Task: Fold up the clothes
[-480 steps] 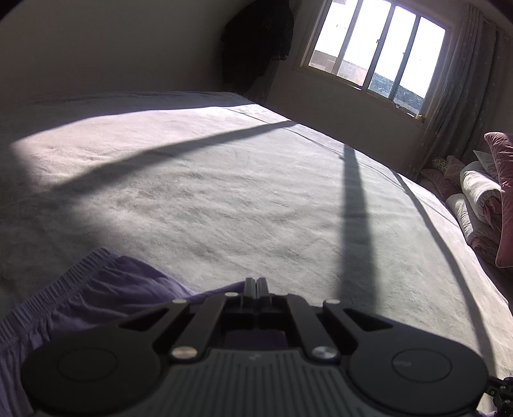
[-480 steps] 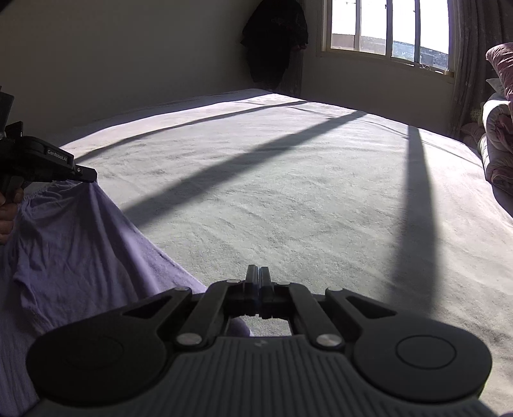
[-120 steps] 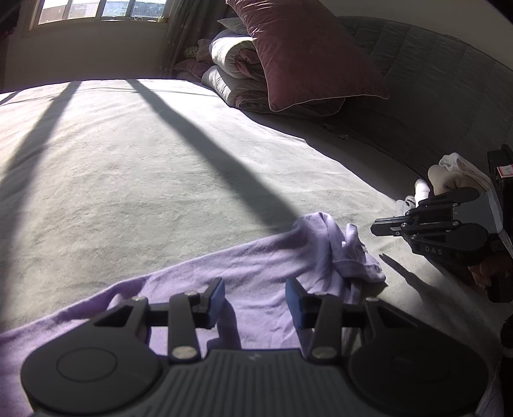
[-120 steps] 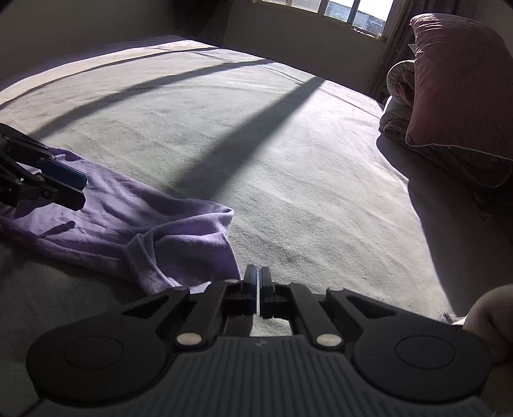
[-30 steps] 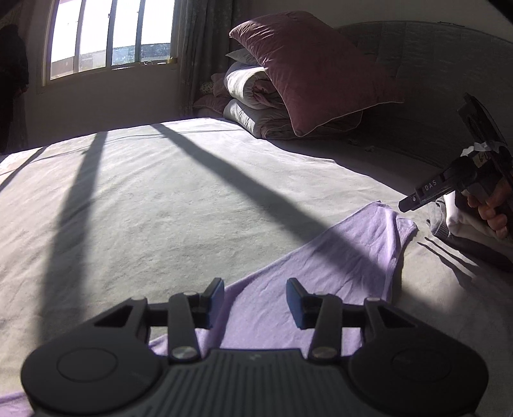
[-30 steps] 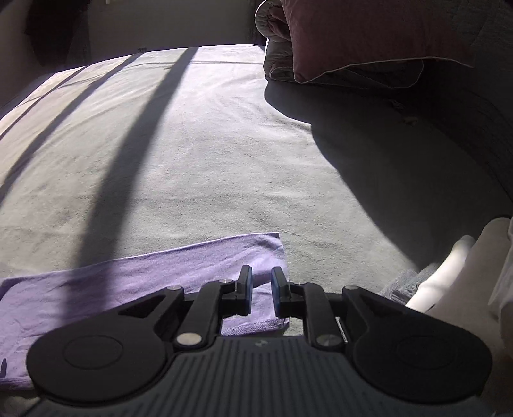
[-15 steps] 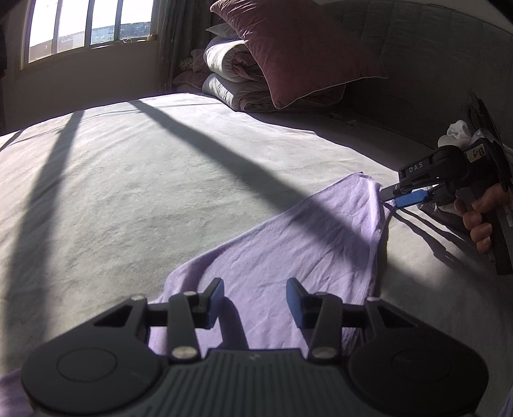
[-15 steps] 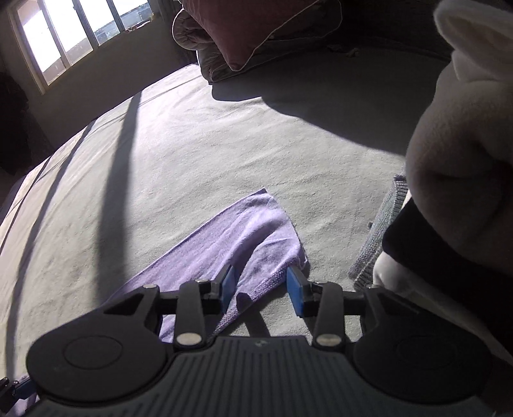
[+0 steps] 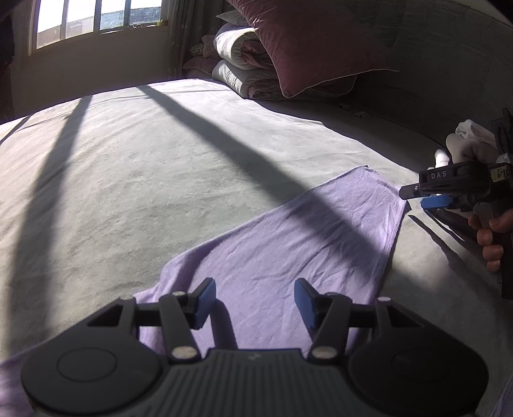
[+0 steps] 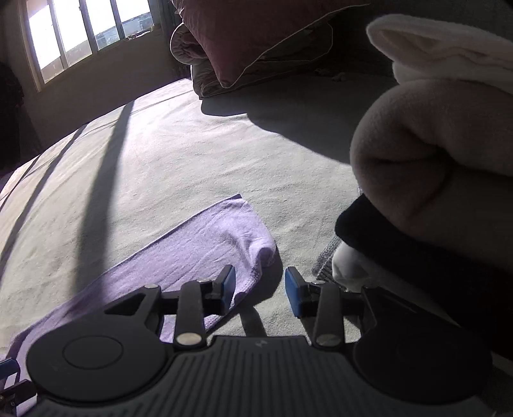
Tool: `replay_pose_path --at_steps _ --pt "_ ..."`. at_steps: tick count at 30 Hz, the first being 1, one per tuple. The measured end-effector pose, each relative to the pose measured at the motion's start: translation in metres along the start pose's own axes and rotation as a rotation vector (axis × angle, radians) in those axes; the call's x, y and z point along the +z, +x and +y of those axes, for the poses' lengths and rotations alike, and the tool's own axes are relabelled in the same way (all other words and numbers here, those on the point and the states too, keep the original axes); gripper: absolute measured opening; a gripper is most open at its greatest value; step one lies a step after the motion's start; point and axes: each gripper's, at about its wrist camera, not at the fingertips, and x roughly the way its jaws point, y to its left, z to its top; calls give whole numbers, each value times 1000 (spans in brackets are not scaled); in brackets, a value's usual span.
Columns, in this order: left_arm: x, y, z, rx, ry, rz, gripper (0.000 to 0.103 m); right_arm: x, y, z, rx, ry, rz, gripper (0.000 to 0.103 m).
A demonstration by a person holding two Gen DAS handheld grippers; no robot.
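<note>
Lavender garment flat on bed, both grippers released

Lavender garment (image 9: 288,243) lies spread as a long folded strip on the grey bed sheet (image 9: 128,179), part in sun, part under a dark band of shadow. Its far corner is slightly humped in the right wrist view (image 10: 256,247).

Left gripper (image 9: 255,298) sits low over the near end of the garment, blue-padded fingers (image 9: 205,296) wide apart, nothing between them; cloth shows in the gap.

Right gripper (image 10: 258,290) is at the garment's far end, fingers spread, empty. Its left pad is over the garment's edge; its right pad is over bare sheet just beside the garment. From the left wrist view, this gripper (image 9: 416,195) is held in a hand (image 9: 490,237) just past the garment's far corner.

Stack of folded clothes (image 10: 433,166), cream over black, sits close beside the garment's far end. Maroon pillow (image 9: 320,41) and rolled quilts (image 9: 240,64) are well beyond the garment, by the headboard. Window (image 9: 96,16) beyond those.
</note>
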Motion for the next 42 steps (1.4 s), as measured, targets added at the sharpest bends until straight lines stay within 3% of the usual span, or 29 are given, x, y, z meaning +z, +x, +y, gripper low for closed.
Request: replay_pose_path --at_steps 8,14,18,20,23,28,32,34,36,38,39,42 --pt "-11 -59 9 8 -44 36 57 -11 -35 -26 68 198 13 55" --pt "-57 -96 12 16 -71 42 57 -23 -37 -41 157 371 22 55" --pt "-88 -113 15 53 -37 19 56 -28 -25 -33 194 361 -20 55" --pt "-98 -117 19 35 -48 2 56 -30 -19 -28 213 355 -42 55" --pt "-103 -116 18 30 -42 -11 56 -27 -17 -17 141 303 -87 52" --pt "-106 -110 12 49 -15 -28 55 -34 -30 22 48 133 -19 52" --pt "-108 -106 6 64 9 -42 44 -50 -33 45 127 92 27 52" --pt "-109 -105 0 83 40 -60 34 -52 -28 48 112 105 11 45" --pt "-111 -105 -6 96 79 -69 28 -53 -20 46 80 121 -15 32" --pt "-113 -106 -13 92 137 -71 11 -54 -15 44 53 100 -37 0" --pt "-113 -106 -16 83 163 -57 1 -55 -17 45 31 71 -49 0" --pt "-113 -105 -22 67 234 -21 1 -57 -21 46 -38 0 -72 0"
